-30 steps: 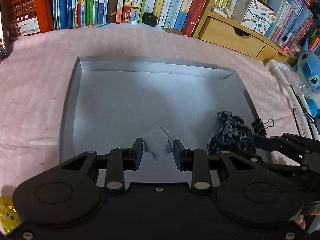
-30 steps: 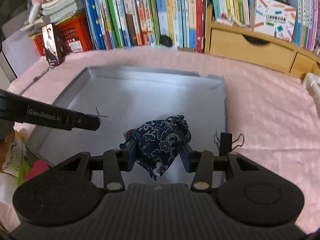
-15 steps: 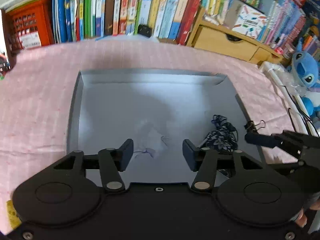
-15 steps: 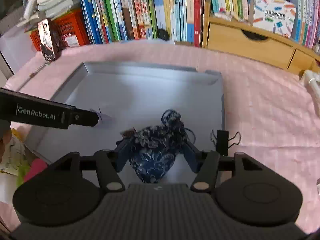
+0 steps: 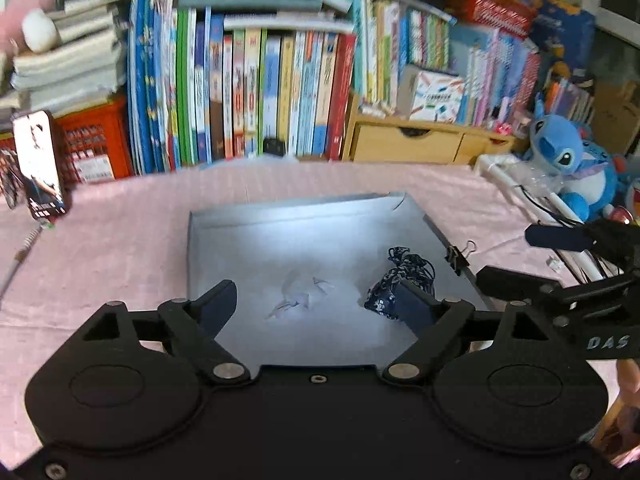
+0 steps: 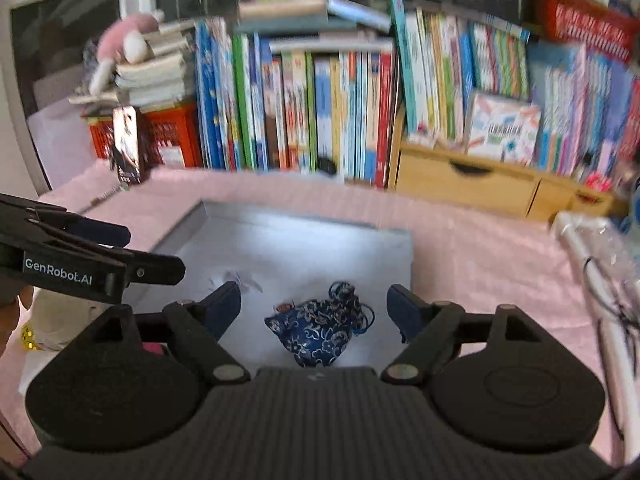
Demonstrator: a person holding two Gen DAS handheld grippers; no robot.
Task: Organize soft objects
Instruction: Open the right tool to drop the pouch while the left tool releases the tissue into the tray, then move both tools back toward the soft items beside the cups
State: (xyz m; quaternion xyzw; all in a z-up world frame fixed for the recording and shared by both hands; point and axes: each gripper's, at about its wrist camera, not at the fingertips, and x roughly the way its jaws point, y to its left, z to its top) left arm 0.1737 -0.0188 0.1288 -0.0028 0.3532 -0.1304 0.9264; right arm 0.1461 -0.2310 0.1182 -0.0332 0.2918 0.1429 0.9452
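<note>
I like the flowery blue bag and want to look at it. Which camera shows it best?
The right wrist view: the flowery blue bag lies whole on the grey tray, centred between the opening jaws of the right gripper, touching neither. In the left wrist view it sits smaller, off to the right, partly hidden by a finger.

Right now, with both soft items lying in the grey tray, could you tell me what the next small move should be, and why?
Probably draw both claws back clear of the tray. The blue floral pouch and the pale fabric piece lie loose on its floor, and the left claw and right claw are opening with nothing gripped.
</note>
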